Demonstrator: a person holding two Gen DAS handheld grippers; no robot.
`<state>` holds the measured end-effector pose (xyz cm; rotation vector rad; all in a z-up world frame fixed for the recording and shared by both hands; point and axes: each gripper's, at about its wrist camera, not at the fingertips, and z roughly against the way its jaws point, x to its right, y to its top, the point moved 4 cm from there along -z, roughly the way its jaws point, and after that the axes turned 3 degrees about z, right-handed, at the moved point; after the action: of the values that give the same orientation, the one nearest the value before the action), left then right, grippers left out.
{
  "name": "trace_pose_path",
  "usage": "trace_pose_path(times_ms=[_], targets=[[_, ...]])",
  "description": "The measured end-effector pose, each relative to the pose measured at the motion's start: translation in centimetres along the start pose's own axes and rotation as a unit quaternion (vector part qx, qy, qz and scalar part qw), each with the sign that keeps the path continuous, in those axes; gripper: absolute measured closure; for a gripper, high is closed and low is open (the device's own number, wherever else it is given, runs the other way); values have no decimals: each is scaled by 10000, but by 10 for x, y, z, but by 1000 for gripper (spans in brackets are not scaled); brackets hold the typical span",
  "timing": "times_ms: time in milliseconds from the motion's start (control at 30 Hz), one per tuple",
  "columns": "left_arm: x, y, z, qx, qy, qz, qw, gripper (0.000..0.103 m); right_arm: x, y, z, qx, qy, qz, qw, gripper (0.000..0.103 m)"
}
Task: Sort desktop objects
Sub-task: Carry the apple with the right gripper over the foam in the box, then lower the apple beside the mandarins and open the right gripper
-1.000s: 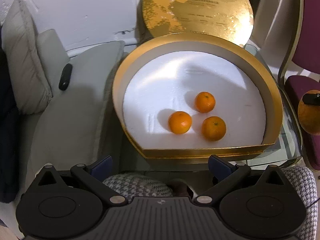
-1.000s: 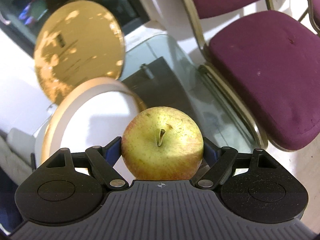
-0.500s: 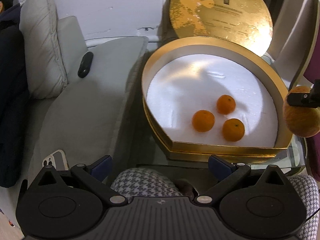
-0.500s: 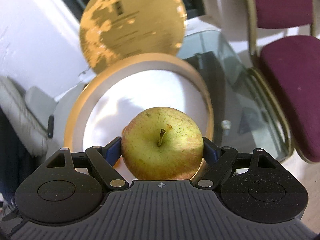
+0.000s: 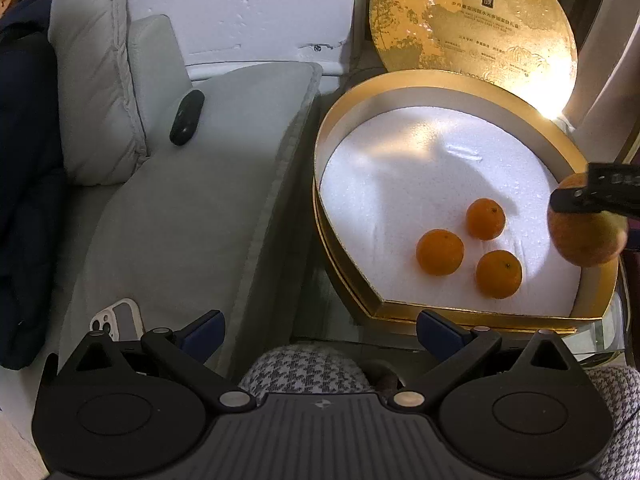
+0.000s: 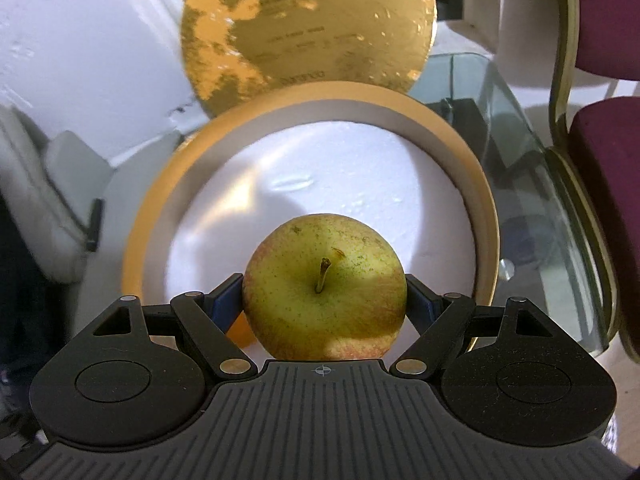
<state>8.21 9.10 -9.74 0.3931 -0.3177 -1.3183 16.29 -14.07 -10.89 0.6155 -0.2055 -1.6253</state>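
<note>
Apple (image 6: 324,286) — clamped between the right hand-held gripper (image 6: 324,300) pads; left hand-held gripper (image 5: 320,330) gapes wide, empty.

- My left gripper (image 5: 319,330) jaws stand apart, nothing between them.
- Ahead and right of my fingers: gold box (image 5: 404,84), three oranges (image 5: 440,252) inside on white foam.
- Right gripper (image 5: 596,196) clamps an apple (image 5: 580,240) over the box's right rim.
</note>
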Motion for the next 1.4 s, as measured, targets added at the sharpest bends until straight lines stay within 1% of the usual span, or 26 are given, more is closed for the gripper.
trace_pose_path(times_ms=[100,200,467,867,1200,1400], targets=[[0,1,-4,-57,12,-8,10000,1,7,3,-19,-161,-181,-26,9997,20],[0,3,-10,-111,34,-7,9999,1,12,4,-34,-289,-270,-34,9992,20],[2,4,-16,-196,51,-49,9998,1,20,5,-56,-443,-433,-60,9981,20],[4,3,-18,-238,76,-88,9996,1,23,4,-72,-574,-513,-75,9970,20],[4,0,-15,-231,97,-87,9996,1,13,5,-81,-501,-738,130,9959,20],[5,-2,-11,-191,97,-91,9997,1,17,4,-80,-524,-682,8,9963,20]])
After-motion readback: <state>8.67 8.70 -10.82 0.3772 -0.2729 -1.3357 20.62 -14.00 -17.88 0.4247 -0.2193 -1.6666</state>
